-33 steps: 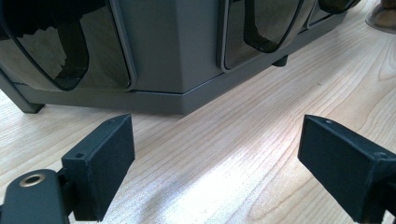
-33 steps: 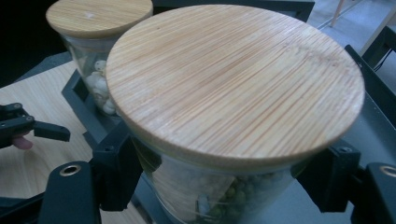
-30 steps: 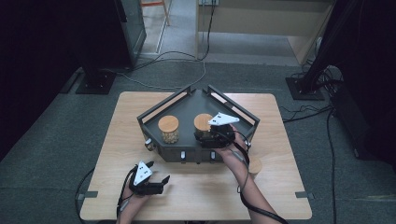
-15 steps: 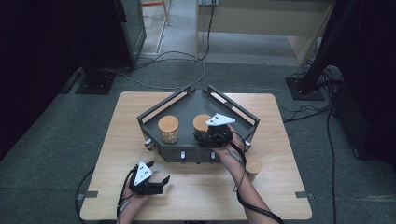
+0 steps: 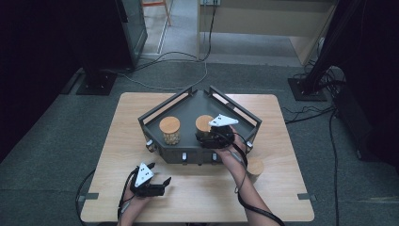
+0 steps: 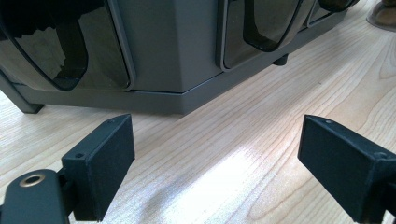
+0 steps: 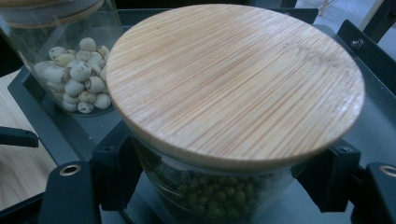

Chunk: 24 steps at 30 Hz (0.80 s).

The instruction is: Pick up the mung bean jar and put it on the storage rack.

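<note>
A dark grey angular tray [image 5: 155, 111] stands mid-table. Two glass jars with bamboo lids are on it. My right gripper [image 5: 206, 135] is shut on the right one, the jar of green beans [image 5: 204, 123], low on its glass body. In the right gripper view that jar's lid [image 7: 233, 79] is close up, with the right gripper [image 7: 222, 176] pinching the glass from both sides. The jar of white seeds [image 5: 169, 130] [image 7: 77, 70] stands free to its left. My left gripper [image 5: 164, 184] [image 6: 215, 158] rests open on the bare wood before the tray's front wall [image 6: 154, 51].
A third lidded jar [image 5: 255, 166] stands on the table [image 5: 282, 197] just right of my right forearm. The tray has raised rails around its rim and dark smoked panels [image 6: 70, 42] on its front. Cables and black stands lie on the floor beyond the table.
</note>
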Motion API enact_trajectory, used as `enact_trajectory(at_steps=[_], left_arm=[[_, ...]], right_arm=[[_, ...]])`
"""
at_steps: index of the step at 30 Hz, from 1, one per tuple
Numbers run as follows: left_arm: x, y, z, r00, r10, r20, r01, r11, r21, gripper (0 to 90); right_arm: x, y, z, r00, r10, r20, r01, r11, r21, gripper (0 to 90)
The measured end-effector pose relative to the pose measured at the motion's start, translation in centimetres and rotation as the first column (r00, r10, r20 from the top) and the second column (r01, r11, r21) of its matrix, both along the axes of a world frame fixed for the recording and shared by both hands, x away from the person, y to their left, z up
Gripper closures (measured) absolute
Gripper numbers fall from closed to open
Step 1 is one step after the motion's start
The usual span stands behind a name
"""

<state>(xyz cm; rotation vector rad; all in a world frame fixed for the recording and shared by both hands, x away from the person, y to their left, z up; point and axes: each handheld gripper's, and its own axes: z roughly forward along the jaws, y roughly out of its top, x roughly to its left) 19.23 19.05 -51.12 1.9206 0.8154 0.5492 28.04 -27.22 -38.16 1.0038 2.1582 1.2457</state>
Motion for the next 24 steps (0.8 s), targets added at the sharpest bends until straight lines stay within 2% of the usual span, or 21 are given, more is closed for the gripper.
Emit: enact_trajectory(at_steps=[15, 24], left_arm=[[0.0, 0.0, 0.0, 1.0, -0.001, 0.002, 0.001, 1.0, 0.001, 10.8], [0.0, 0.0, 0.0, 1.0, 0.0, 0.001, 0.0, 1.0, -0.001, 10.8]], right_arm=[[0.3, -0.3, 0.2, 0.9998, 0.018, -0.006, -0.018, 1.0, -0.005, 23.5], [-0.3, -1.0, 0.2, 0.9997, 0.024, -0.007, -0.024, 1.0, -0.007, 20.1]])
